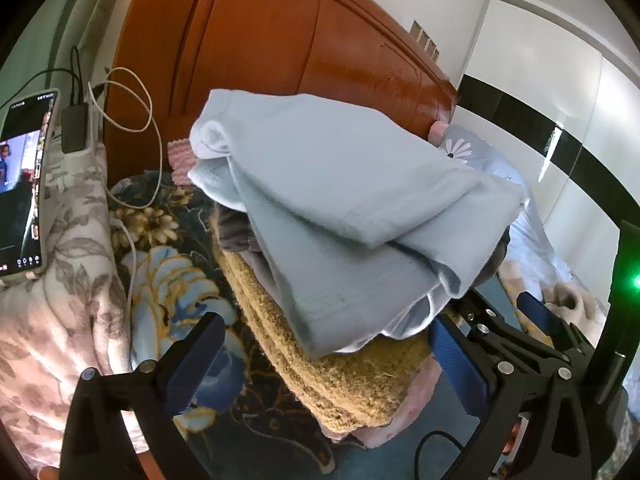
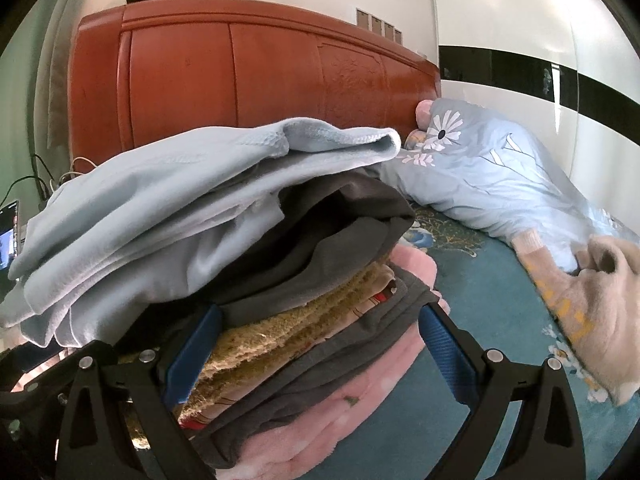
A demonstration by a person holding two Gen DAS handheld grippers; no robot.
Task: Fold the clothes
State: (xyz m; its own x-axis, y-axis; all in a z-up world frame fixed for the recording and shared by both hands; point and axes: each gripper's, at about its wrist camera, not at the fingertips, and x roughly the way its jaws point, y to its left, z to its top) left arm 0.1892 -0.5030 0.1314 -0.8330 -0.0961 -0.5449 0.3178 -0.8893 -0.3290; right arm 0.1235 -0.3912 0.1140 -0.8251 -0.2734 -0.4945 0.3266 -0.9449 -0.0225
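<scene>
I see a pile of folded clothes [image 2: 304,344] in the middle of the bed, right in front of both my grippers. On top sits a light blue top [image 1: 340,208], folded but a bit lumpy. Under it I see a dark gray piece [image 2: 320,240], then a fuzzy tan piece [image 1: 320,364], then more gray and a soft pink piece [image 2: 340,412] at the bottom. My left gripper [image 1: 324,364] has its jaws spread wide, one blue pad at 7 o'clock and one at 5 o'clock in its view. The pile lies between them, but the pads do not press on it. My right gripper [image 2: 308,352] is spread wide too, with the side of the pile between its blue pads; I cannot tell if the left pad touches the tan piece. The pile rests on a dark flowery bedspread [image 1: 180,280]. Behind it, at 12 o'clock, stands the red-brown headboard [image 2: 240,72]. In the right view, a pale blue quilt with a white daisy [image 2: 480,172] lies at 2 o'clock, and a cream fuzzy sweater [image 2: 600,300] lies at 3 o'clock. In the left view, a phone [image 1: 22,184] with a lit screen sits at 9 o'clock on a pink flowery blanket [image 1: 60,320], with a white cable [image 1: 132,128] looping just above it.
</scene>
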